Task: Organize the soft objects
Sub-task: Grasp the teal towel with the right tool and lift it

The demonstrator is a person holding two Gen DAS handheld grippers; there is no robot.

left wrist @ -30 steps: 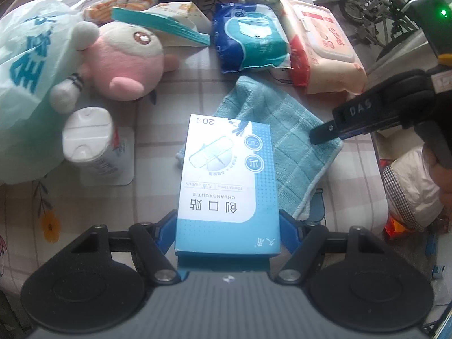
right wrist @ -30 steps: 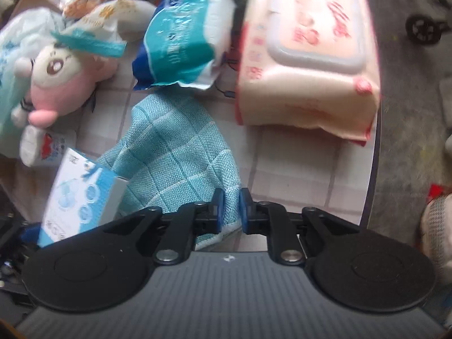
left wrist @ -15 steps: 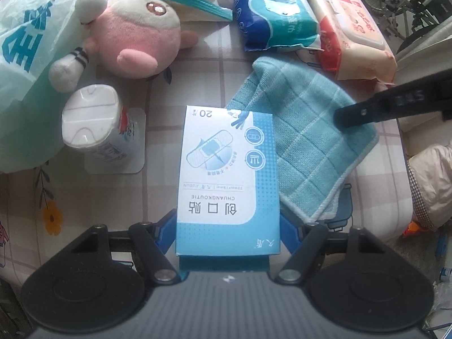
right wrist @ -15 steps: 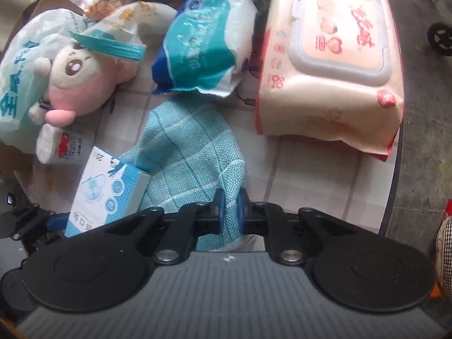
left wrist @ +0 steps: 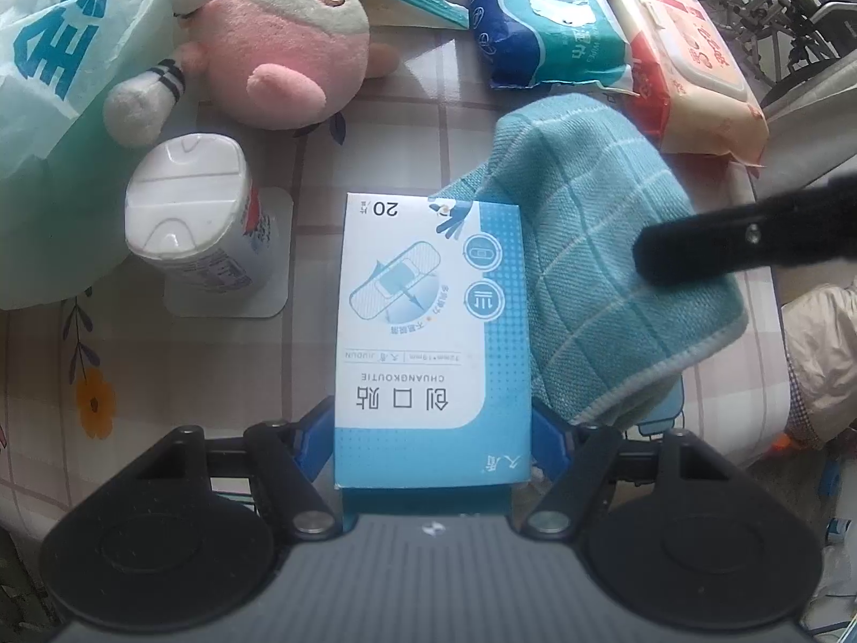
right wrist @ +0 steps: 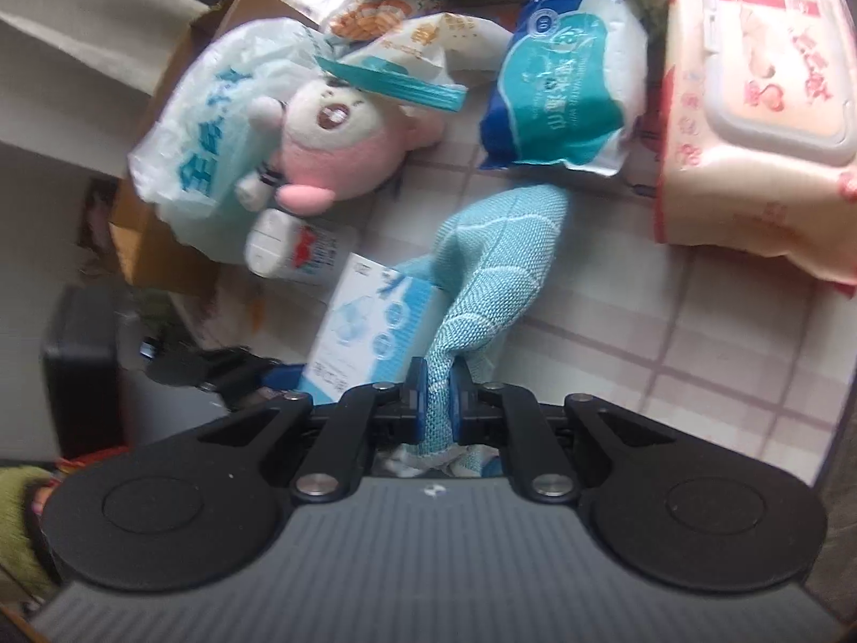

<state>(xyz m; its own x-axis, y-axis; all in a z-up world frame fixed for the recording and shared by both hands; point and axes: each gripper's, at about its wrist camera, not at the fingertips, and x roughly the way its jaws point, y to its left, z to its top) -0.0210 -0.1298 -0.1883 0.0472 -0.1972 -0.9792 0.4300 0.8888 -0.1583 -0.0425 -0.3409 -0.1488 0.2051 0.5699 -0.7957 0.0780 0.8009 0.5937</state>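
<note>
Checked pink-and-white oilcloth with small flower prints covers the table (left wrist: 418,123). At its left lies a pale plastic bag (left wrist: 48,53) with blue lettering, and against it a pink plush toy (left wrist: 278,48). Just below stands a white-lidded tub (left wrist: 187,203) on a square coaster. In the middle, the left gripper (left wrist: 433,428) pinches a blue-and-white plaster box (left wrist: 431,321) between its blue pads, the box lying flat and pointing away. Beside it, the teal checked cloth (right wrist: 493,262) is bunched up off the table, one edge clamped tight in the right gripper (right wrist: 435,404). Further back sit a blue tissue pack (left wrist: 546,37) and, at right, a peach wet-wipes pack (left wrist: 691,59). Past the table's right edge, metal frames and a wheel show on the floor, blurred.
</note>
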